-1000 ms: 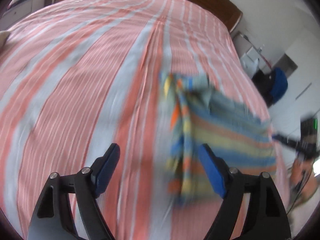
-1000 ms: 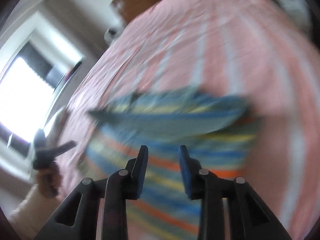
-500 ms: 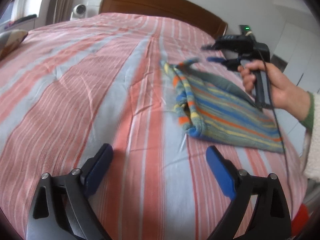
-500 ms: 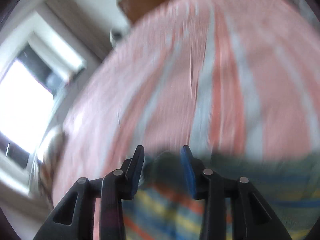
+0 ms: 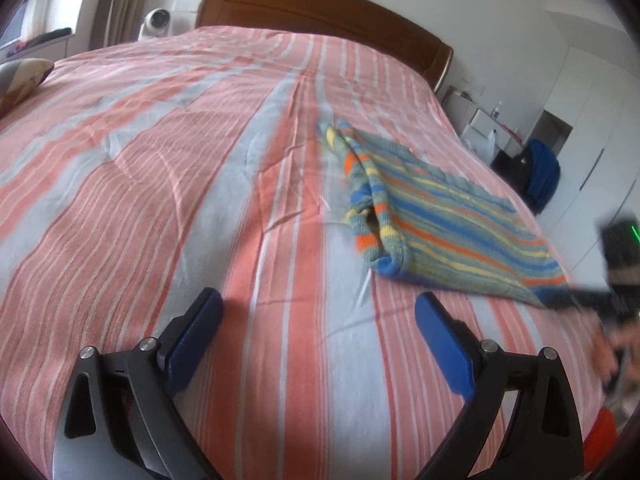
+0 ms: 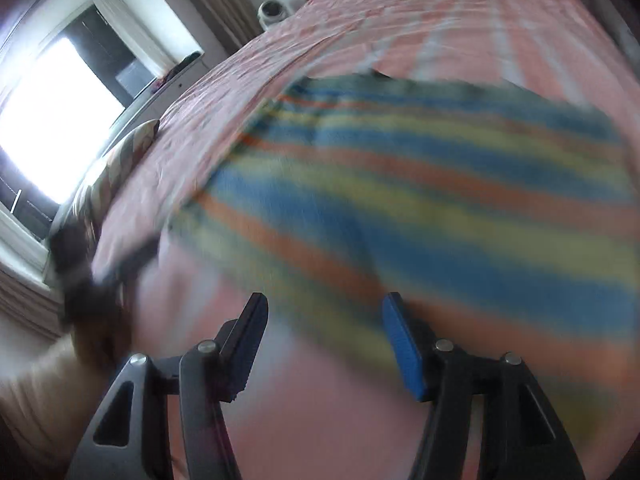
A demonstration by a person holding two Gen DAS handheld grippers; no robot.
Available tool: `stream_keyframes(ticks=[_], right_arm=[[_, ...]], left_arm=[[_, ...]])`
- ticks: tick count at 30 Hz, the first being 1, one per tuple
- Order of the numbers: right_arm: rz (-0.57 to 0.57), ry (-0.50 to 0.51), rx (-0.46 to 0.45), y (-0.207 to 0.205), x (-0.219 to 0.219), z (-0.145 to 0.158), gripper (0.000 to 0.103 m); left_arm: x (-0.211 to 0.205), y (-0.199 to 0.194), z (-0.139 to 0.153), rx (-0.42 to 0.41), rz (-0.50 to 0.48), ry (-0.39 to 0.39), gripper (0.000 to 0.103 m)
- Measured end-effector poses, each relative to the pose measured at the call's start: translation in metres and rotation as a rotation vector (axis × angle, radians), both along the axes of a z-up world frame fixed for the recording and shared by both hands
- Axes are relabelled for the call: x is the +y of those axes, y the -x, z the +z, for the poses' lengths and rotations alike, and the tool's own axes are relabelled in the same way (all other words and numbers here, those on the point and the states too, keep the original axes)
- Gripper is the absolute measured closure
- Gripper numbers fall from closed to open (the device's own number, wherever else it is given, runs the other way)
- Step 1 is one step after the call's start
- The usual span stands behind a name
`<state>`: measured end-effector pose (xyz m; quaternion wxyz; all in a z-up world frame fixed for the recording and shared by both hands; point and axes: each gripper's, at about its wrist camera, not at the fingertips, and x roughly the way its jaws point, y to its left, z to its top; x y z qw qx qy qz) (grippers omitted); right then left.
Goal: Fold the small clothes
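A small knitted garment [image 5: 444,216] with blue, yellow, orange and grey-green stripes lies folded on the pink and grey striped bed sheet [image 5: 160,168]; its sleeves are doubled along its left edge. My left gripper [image 5: 320,308] stands wide open low over bare sheet, short of the garment, with nothing between its fingers. In the right wrist view the picture is blurred; the garment [image 6: 440,184] fills the middle. My right gripper [image 6: 326,304] hovers at its near edge, jaws opening, and its pads press on nothing. The right gripper's body [image 5: 616,280] shows as a blur at the garment's near right corner.
A brown wooden headboard [image 5: 320,12] closes the far end of the bed. A patterned pillow [image 5: 20,80] lies at the left edge, a white round device [image 5: 158,24] behind it. A blue bag [image 5: 540,172] and white cabinets stand right of the bed. A bright window [image 6: 48,120] is on the left.
The left gripper drew back off the garment and widened, then held still. The right gripper swung from the garment's far side to its near edge while its jaws spread apart.
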<state>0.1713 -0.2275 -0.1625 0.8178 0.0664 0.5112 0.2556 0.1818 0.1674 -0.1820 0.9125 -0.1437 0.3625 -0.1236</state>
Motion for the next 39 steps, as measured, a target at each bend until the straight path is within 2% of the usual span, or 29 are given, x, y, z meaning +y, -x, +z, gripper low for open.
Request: stream_keyframes(ticks=[1,4,6,8,10,13,15,18,39], right_arm=[[-0.034,0.002,-0.03,0.032,-0.019,0.003,0.043],[-0.126,0.055,-0.1,0.083,-0.057,0.009,0.042],[-0.216,0.143,-0.186,0.116,-0.081,0.013,0.033],[-0.294,0.205,-0.229,0.134,-0.101,0.01,0.033],[-0.339,0.182,-0.232,0.142,-0.117,0.001,0.033],[-0.355,0.158,-0.246,0.143,-0.122,-0.006,0.028],[-0.34,0.163,-0.264,0.142,-0.118,-0.011,0.017],[-0.318,0.188,-0.297,0.143,-0.107,-0.015,0.012],[-0.321,0.227,-0.34,0.148,-0.097,-0.021,0.01]], left_arm=[[-0.001,-0.003,0.0,0.002,0.002,-0.009,0.006],[-0.008,-0.005,0.0,0.011,0.009,-0.063,0.006],[-0.015,-0.005,0.0,0.021,0.015,-0.12,0.006],[-0.025,-0.007,-0.001,0.035,0.022,-0.191,0.004],[-0.032,-0.007,-0.002,0.045,0.027,-0.246,0.003],[-0.035,-0.007,-0.003,0.051,0.035,-0.283,0.001],[-0.035,-0.007,-0.003,0.052,0.036,-0.286,0.001],[-0.035,-0.006,-0.004,0.051,0.038,-0.291,0.0],[-0.034,-0.006,-0.004,0.05,0.038,-0.287,0.0]])
